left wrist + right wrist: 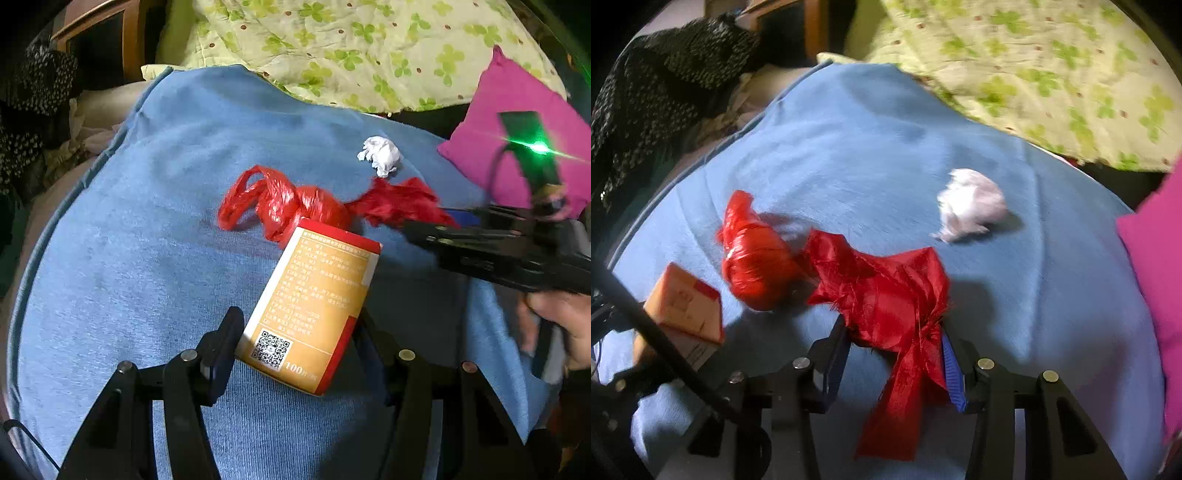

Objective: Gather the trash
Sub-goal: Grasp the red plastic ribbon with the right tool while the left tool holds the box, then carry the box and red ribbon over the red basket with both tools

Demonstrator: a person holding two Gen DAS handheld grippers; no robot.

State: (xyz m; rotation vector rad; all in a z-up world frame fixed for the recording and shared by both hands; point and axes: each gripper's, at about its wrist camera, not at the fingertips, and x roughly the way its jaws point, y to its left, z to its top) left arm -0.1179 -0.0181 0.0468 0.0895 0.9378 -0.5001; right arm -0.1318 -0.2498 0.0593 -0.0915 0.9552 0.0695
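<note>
My left gripper [295, 332] is shut on an orange and red carton [310, 314] with a QR code, held over the blue blanket [147, 258]. The carton also shows in the right wrist view [683, 306]. My right gripper [894, 339] is shut on a red ribbon bow [886, 295]; it shows in the left wrist view [399, 203] at the right gripper's tip. A knotted red plastic bag [284, 203] lies just beyond the carton, also in the right wrist view [753, 266]. A crumpled white tissue [382, 155] lies farther back, and in the right wrist view [971, 206].
A green clover quilt [369, 48] is bunched at the back. A magenta pillow [517, 129] lies at the right. Dark speckled cloth [657, 92] and a wooden cabinet [96, 37] stand at the left. The person's hand [561, 325] holds the right gripper's handle.
</note>
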